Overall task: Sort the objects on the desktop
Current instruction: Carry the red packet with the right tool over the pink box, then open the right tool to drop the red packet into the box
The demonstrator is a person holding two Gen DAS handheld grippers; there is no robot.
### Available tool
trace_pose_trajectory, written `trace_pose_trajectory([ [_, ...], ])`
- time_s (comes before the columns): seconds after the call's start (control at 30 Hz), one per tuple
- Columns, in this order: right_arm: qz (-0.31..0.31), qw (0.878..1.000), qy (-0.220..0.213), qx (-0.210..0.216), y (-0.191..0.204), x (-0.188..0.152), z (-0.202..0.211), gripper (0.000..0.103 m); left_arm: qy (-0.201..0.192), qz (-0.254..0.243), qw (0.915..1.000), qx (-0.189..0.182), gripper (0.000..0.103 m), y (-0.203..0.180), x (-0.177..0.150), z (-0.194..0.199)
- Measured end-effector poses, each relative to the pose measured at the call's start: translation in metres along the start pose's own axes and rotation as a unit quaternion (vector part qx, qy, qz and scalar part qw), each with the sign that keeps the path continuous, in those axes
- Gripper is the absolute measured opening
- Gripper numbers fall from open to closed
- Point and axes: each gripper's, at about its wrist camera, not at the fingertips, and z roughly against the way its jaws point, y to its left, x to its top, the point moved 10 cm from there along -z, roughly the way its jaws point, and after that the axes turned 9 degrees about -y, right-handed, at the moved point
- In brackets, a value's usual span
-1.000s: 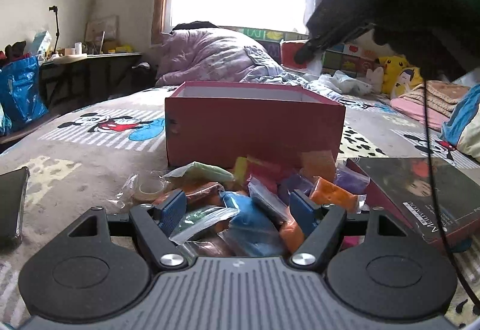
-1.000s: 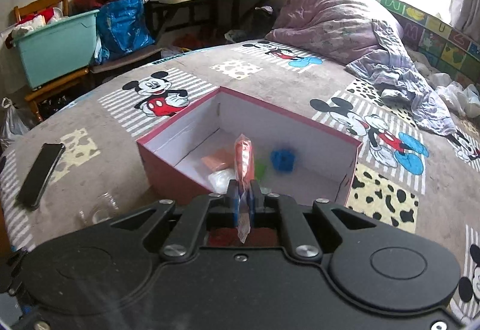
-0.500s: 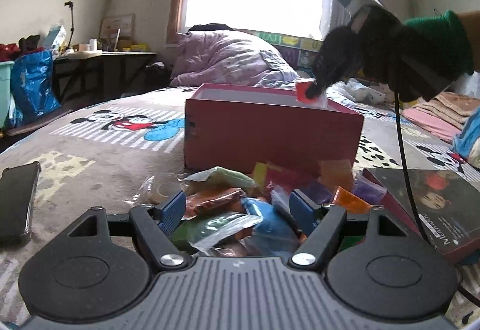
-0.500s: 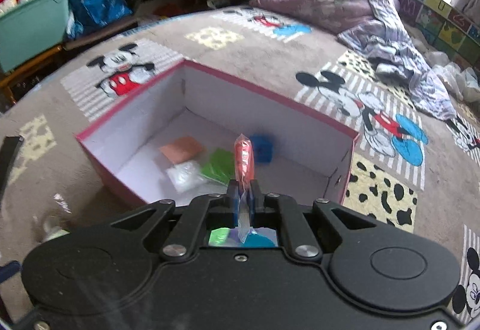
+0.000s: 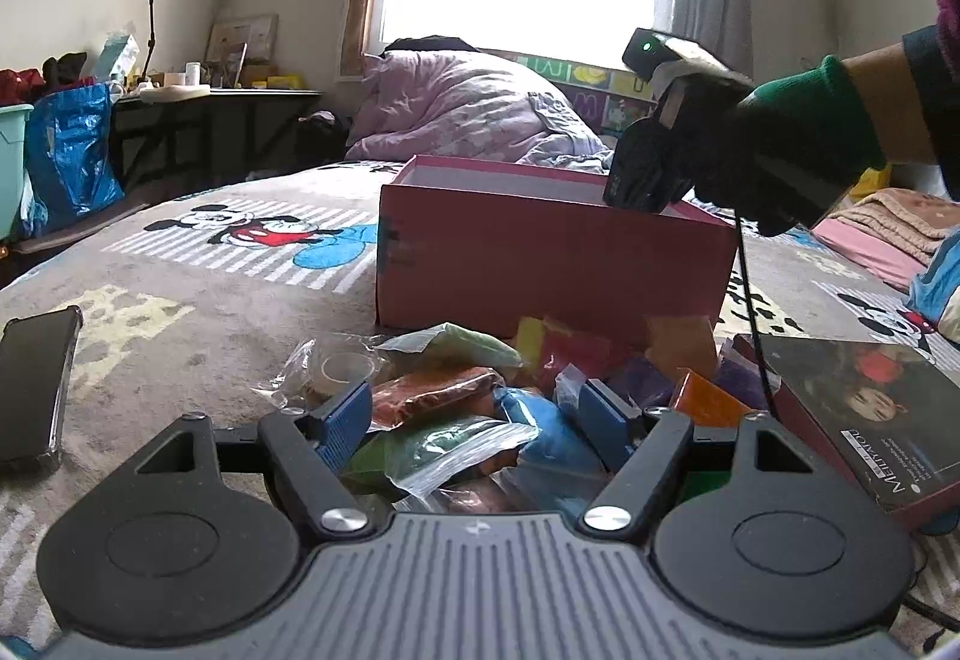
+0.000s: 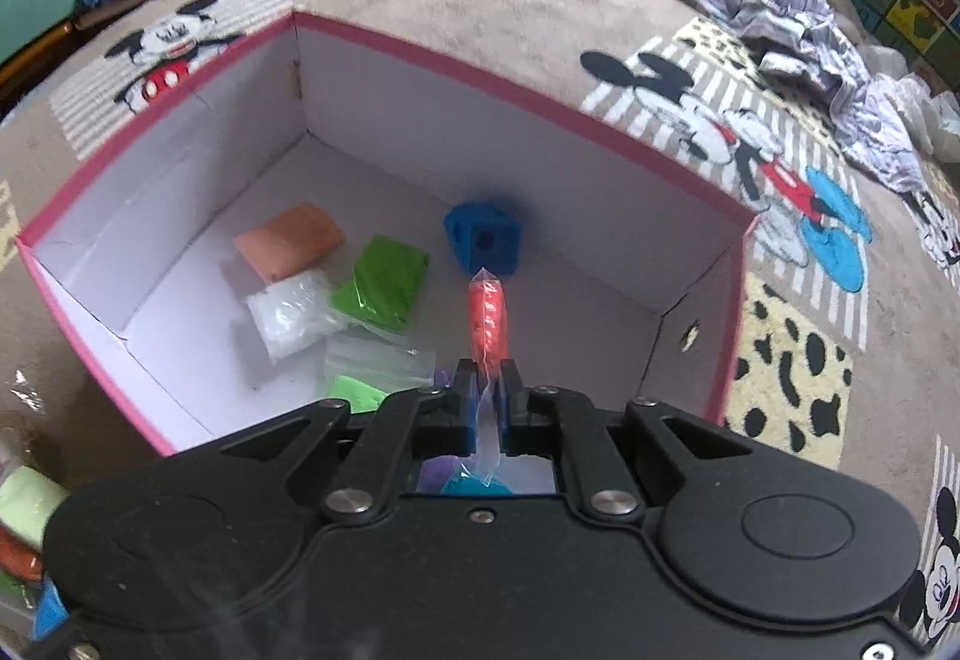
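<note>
The right gripper [image 6: 487, 378] clenches an orange packet [image 6: 487, 313] by its plastic edge above the pink box [image 6: 606, 117], likely for dropping beside the sorted packets at nine o'clock; the left gripper [image 5: 480, 420] hangs released over the unsorted pile [image 5: 510, 378], grasping nothing.

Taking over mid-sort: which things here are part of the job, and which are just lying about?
Job: pink box; orange packet pinched in right gripper; pile of coloured packets before open left gripper.
Lying about: phone; book; purple duvet.

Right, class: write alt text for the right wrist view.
The right gripper, shut on a clear plastic packet of orange clay, hangs over an open pink cardboard box holding peach, white and green packets and a blue block.
</note>
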Motion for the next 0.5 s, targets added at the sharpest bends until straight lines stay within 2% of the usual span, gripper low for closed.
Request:
trace_pose_trajectory([
  [0.2, -0.004, 1.000, 0.021, 0.003, 0.002, -0.003, -0.014, 0.006, 0.003, -0.001, 1.0000, -0.002, 0.075, -0.001, -0.001, -0.001],
  [0.33, -0.021, 1.000, 0.016, 0.006, 0.002, -0.003, -0.012, 0.008, 0.006, -0.004, 1.0000, -0.002, 0.075, -0.001, -0.003, -0.003],
  [0.43, -0.039, 0.999, 0.006, 0.017, 0.002, -0.001, -0.006, 0.014, 0.005, -0.007, 1.0000, -0.001, 0.075, -0.002, -0.004, -0.002],
  [0.5, -0.050, 0.999, -0.003, 0.021, 0.001, 0.000, 0.000, 0.025, 0.002, -0.010, 0.9999, -0.001, 0.075, -0.003, -0.004, -0.002],
])
